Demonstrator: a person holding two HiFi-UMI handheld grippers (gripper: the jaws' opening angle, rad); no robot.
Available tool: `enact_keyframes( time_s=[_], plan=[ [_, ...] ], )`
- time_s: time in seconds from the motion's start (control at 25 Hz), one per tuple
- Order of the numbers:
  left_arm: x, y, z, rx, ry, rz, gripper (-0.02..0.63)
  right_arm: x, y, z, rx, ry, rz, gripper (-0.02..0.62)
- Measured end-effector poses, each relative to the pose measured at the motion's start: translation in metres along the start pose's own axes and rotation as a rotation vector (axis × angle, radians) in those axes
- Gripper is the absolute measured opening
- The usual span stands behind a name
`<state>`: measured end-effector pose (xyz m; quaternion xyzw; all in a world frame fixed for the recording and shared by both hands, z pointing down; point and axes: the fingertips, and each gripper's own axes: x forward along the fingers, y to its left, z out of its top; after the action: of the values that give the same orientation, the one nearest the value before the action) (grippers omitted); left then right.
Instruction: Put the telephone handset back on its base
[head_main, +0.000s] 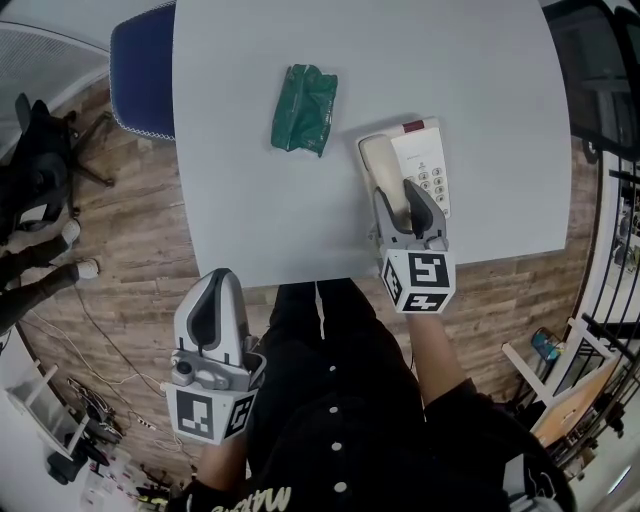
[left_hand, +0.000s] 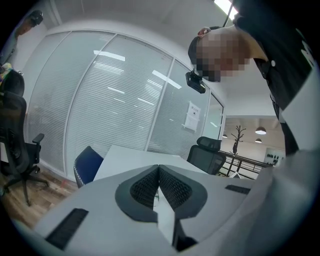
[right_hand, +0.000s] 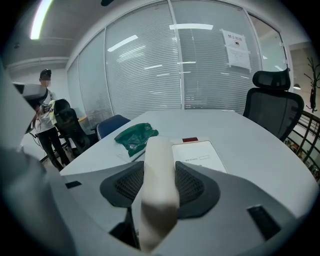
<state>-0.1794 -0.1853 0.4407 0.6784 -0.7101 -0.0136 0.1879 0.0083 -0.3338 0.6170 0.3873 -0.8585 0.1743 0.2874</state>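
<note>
A cream handset (head_main: 383, 172) lies along the left side of the white telephone base (head_main: 428, 165) on the grey table (head_main: 250, 210). My right gripper (head_main: 408, 205) is shut on the handset's near end. In the right gripper view the handset (right_hand: 159, 165) runs forward between the dark pads, over the left part of the base (right_hand: 200, 156); whether it rests in the cradle cannot be told. My left gripper (head_main: 215, 310) hangs off the table's near edge above the person's lap, shut and holding nothing. In its own view, the left gripper (left_hand: 158, 186) has its pads pressed together.
A crumpled green bag (head_main: 304, 108) lies on the table left of the phone, and the bag (right_hand: 135, 136) shows ahead-left in the right gripper view. A blue chair (head_main: 142, 70) stands at the table's far left corner. A black office chair (right_hand: 272, 107) is at the far right.
</note>
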Motion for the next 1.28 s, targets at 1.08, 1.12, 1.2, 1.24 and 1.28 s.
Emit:
enact_keyframes(
  time_s=[1.08, 1.12, 1.2, 1.24, 1.28],
  plan=[
    [-0.008, -0.01, 0.019, 0.039, -0.05, -0.032, 0.015, -0.019, 0.015, 0.019, -0.075, -0.085, 0.116, 0.233],
    [-0.009, -0.013, 0.024, 0.046, -0.06, -0.037, 0.015, -0.025, 0.017, 0.024, -0.085, -0.099, 0.129, 0.233],
    [-0.012, -0.018, 0.035, 0.058, -0.083, -0.045, 0.015, -0.037, 0.018, 0.035, -0.096, -0.136, 0.143, 0.223],
    [-0.013, -0.02, 0.041, 0.064, -0.095, -0.049, 0.014, -0.043, 0.018, 0.041, -0.095, -0.155, 0.147, 0.206],
    [-0.015, -0.021, 0.046, 0.071, -0.107, -0.052, 0.015, -0.049, 0.018, 0.047, -0.092, -0.174, 0.149, 0.155]
  ],
)
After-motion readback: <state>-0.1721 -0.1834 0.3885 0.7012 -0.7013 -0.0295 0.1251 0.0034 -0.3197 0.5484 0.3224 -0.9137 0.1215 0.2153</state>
